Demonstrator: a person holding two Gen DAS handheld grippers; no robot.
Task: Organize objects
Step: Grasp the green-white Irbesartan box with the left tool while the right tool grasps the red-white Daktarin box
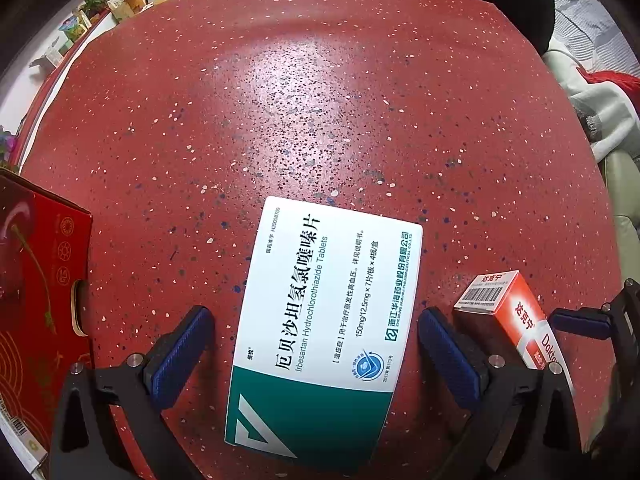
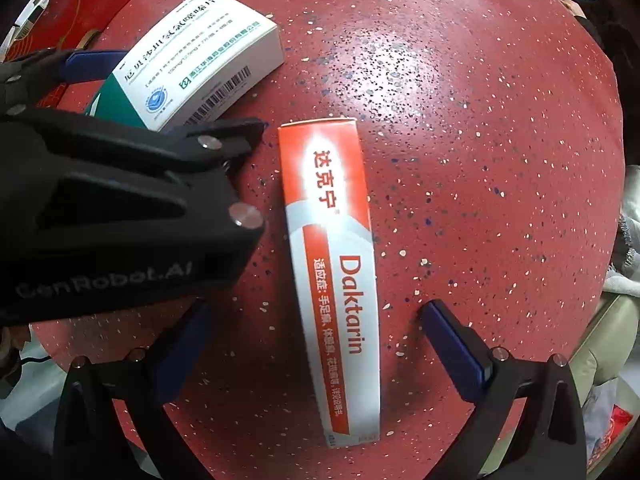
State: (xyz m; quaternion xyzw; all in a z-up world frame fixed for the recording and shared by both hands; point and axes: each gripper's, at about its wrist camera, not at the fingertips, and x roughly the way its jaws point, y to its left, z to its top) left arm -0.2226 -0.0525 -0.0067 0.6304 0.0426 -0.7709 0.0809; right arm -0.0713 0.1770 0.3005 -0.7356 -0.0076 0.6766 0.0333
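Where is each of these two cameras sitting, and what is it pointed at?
Left wrist view: sits on the left tool, facing down at the white and green tablet box between its open blue fingers.
Right wrist view: sits on the right tool, facing down at the Daktarin box between its open fingers; the left tool's black body crosses it.
Shared: both boxes, red speckled table.

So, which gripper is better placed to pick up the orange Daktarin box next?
The right gripper. Its open fingers already sit on either side of the Daktarin box, aligned with its length. The left gripper is open around the white and green tablet box, with the Daktarin box outside its fingers.
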